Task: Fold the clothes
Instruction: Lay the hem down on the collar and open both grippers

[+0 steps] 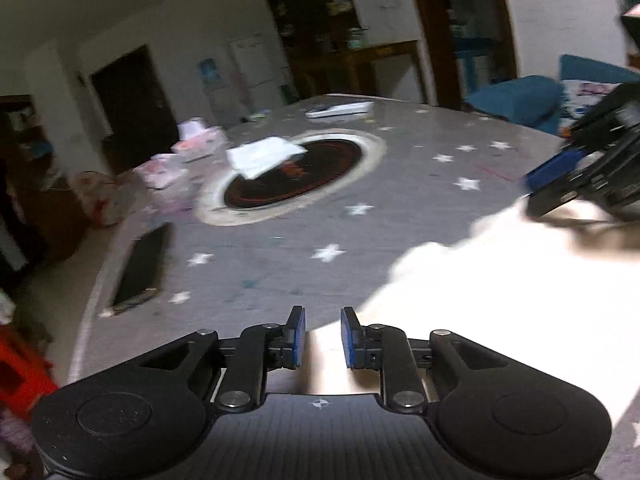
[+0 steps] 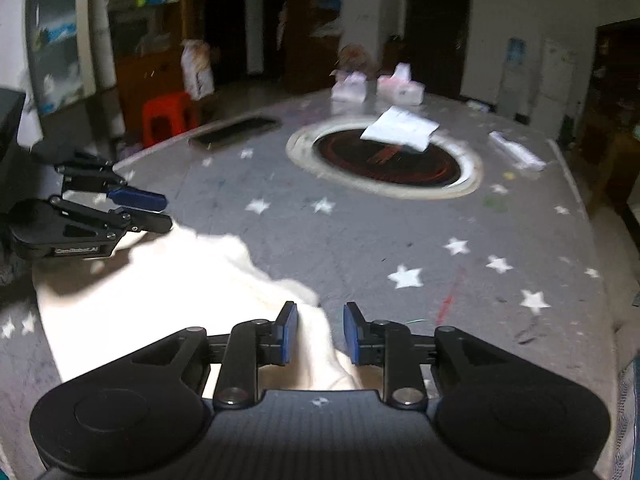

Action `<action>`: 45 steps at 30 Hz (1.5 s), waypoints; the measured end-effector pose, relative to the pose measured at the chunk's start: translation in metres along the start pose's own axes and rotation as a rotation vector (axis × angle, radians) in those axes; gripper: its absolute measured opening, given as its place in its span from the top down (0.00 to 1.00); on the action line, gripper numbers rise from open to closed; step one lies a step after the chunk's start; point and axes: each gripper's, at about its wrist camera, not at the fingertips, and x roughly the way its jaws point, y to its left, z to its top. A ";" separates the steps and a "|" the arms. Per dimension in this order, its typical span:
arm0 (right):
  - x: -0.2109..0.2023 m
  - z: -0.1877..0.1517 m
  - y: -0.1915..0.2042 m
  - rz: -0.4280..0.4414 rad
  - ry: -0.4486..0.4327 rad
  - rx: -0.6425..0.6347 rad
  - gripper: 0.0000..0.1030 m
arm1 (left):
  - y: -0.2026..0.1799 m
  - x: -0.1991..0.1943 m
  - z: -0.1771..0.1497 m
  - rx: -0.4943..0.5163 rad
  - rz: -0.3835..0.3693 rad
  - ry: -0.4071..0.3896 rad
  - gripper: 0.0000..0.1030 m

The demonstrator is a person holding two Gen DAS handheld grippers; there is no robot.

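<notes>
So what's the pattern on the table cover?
Grey table cover with white stars, clearest in the right wrist view.

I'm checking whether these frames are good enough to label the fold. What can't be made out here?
- White garment: overexposed in both wrist views, so its type, seams and folds are unreadable; the right claw body hides its near edge.
- Left claw: open over the cloth; contact can't be judged.
- White paper on the table: motion blur hides any print.
- Dark flat object near the table edge: too blurred to identify.

White garment (image 1: pixel 500 280) overexposed (folds unreadable); right edge cut off.
</notes>
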 end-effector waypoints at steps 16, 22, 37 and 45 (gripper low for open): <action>-0.011 -0.014 -0.006 0.009 0.003 0.100 0.86 | -0.031 0.001 0.014 -0.135 -0.205 0.053 0.79; -0.021 -0.026 -0.003 0.005 0.024 0.074 0.85 | -0.029 0.005 0.010 -0.157 -0.208 0.061 0.79; -0.056 -0.046 -0.024 -0.054 0.003 0.140 0.86 | -0.056 -0.037 0.017 -0.128 -0.277 -0.011 0.79; -0.041 -0.047 -0.024 -0.015 0.001 0.159 0.86 | -0.105 -0.056 0.026 -0.061 -0.419 -0.060 0.79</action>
